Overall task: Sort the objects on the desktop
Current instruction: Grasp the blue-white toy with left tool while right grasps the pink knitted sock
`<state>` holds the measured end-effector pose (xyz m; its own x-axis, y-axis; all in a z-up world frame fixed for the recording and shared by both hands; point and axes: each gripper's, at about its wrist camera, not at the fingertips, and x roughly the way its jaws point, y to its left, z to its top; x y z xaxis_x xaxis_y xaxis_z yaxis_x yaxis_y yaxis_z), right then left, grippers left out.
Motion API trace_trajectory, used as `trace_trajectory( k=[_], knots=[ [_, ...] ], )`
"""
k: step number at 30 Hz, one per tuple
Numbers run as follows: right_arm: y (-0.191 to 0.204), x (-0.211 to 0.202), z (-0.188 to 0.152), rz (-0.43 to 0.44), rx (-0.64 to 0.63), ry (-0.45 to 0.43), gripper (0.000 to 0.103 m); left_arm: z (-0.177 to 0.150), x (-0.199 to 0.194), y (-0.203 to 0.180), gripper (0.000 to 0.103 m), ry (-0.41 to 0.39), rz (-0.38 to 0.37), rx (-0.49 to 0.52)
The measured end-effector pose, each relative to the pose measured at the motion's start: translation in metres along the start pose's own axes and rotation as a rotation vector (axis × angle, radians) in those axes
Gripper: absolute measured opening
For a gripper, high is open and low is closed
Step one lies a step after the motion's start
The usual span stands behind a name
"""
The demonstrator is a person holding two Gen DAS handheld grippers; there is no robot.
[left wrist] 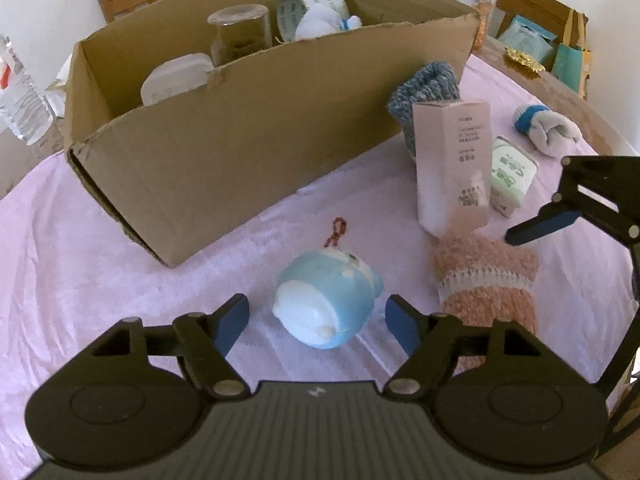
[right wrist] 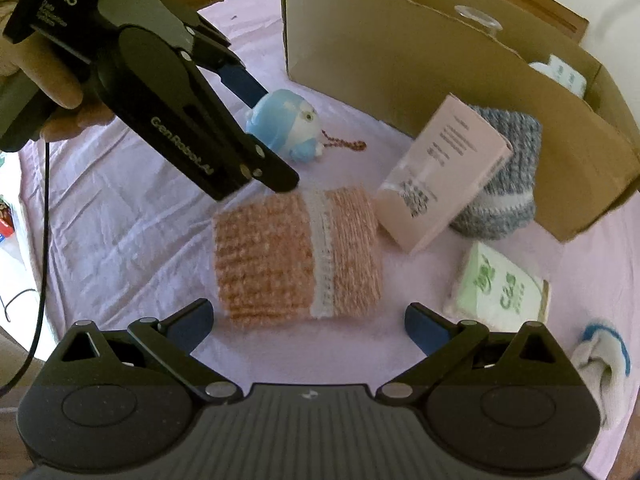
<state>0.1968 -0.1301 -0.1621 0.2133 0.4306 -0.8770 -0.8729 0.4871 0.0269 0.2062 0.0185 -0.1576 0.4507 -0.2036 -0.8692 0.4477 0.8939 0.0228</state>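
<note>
A blue and white plush toy [left wrist: 326, 298] with a red cord lies on the pink cloth between the fingers of my open left gripper [left wrist: 318, 322], not gripped; it also shows in the right wrist view [right wrist: 286, 122]. A pink knitted sock roll [right wrist: 298, 254] lies just ahead of my open, empty right gripper [right wrist: 308, 326]; it also shows in the left wrist view [left wrist: 486, 284]. The cardboard box [left wrist: 240, 148] stands behind and holds a jar, a tape roll, a white plush and a white container.
A pink carton [right wrist: 442, 174] leans on a blue-grey knitted sock [right wrist: 506, 184]. A green tissue pack [right wrist: 498, 284] and a white and blue sock [right wrist: 604, 356] lie to the right. A water bottle [left wrist: 20, 96] stands far left. Chairs stand behind the table.
</note>
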Motion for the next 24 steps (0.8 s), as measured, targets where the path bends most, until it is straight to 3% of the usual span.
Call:
trace_trajectory(
  k=[2, 10, 14, 18, 24],
  knots=[
    [-0.001, 0.003, 0.004, 0.002, -0.003, -0.008, 0.103, 0.002, 0.001, 0.001, 0.077, 0.001, 0.0, -0.001],
    [-0.003, 0.011, 0.017, 0.007, -0.007, -0.017, 0.103, 0.003, -0.003, 0.003, 0.053, -0.016, -0.022, 0.007],
    [-0.001, 0.01, 0.017, 0.008, -0.014, -0.023, 0.1, 0.005, -0.004, 0.002, 0.051, -0.011, -0.026, 0.004],
    [-0.002, 0.004, 0.018, -0.002, -0.012, -0.027, 0.085, 0.005, -0.009, 0.001, 0.05, -0.017, -0.028, 0.001],
    [-0.007, -0.005, 0.017, -0.006, 0.006, -0.011, 0.081, 0.008, -0.027, 0.001, 0.049, -0.036, -0.029, -0.004]
  ],
)
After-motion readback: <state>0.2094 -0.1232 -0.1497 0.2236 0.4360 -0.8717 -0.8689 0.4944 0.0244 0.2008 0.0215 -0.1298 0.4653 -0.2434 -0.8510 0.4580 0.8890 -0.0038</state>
